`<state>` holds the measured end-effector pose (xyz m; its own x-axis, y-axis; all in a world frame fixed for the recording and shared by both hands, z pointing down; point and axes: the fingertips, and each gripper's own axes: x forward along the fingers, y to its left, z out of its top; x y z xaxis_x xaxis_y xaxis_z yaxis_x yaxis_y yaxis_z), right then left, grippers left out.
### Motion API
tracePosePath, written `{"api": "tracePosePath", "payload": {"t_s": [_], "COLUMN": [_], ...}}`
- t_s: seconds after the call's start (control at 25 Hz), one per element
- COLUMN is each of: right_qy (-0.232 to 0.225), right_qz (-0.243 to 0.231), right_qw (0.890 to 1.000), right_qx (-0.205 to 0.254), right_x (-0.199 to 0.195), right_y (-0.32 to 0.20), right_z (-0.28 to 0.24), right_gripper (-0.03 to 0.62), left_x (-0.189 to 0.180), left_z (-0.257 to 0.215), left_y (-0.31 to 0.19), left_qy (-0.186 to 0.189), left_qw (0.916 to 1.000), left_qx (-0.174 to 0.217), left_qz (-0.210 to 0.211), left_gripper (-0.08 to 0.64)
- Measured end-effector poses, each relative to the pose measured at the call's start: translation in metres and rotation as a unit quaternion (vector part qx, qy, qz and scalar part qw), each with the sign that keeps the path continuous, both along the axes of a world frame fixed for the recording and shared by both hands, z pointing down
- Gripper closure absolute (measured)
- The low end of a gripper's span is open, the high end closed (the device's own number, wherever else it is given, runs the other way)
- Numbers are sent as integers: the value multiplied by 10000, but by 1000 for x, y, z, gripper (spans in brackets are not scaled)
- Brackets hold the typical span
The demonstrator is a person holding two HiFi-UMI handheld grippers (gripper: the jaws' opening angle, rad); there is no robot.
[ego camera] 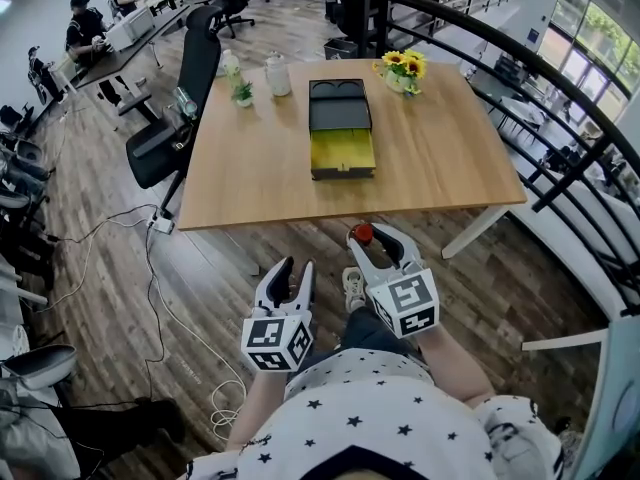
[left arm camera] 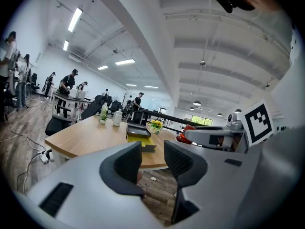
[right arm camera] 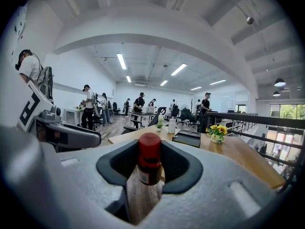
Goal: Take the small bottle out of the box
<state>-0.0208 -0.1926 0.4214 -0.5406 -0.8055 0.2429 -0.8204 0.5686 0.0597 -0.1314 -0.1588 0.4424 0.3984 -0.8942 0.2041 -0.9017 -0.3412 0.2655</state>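
My right gripper (ego camera: 376, 240) (right arm camera: 150, 165) is shut on a small dark bottle with a red cap (ego camera: 362, 234) (right arm camera: 149, 157), held upright over the floor in front of the table. The left gripper (ego camera: 293, 274) (left arm camera: 152, 157) hangs beside it at the lower left, its jaws slightly apart with nothing between them. The black box (ego camera: 340, 118) (right arm camera: 188, 138) lies on the wooden table (ego camera: 440, 158) well ahead of both grippers. Its yellow drawer (ego camera: 342, 150) (left arm camera: 138, 133) is pulled out toward me. From the left gripper view, the right gripper (left arm camera: 212, 137) shows at the right.
On the table's far side stand a vase of sunflowers (ego camera: 401, 69), a white jar (ego camera: 277, 74), a small potted plant (ego camera: 242, 92) and a bottle (ego camera: 230, 65). A black office chair (ego camera: 185, 98) is at the table's left. A railing (ego camera: 560, 108) runs along the right. Cables (ego camera: 160, 298) lie on the floor.
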Motion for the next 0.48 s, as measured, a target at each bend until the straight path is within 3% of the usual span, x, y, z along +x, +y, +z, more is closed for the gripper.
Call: {"api": "tracePosePath", "payload": {"t_s": [0.48], "right_qy": [-26], "right_qz": [-42], "right_qw": [10000], "right_qx": [14], "right_x": [-2], "right_y": [-3], "right_z": [-1], "right_gripper": [452], "left_x": [1], "left_z": [4], "left_y": [-1], "left_qy": [-23], "left_qw": [10000], "left_qx": [-38], "left_qz": [30], "left_gripper": [419]}}
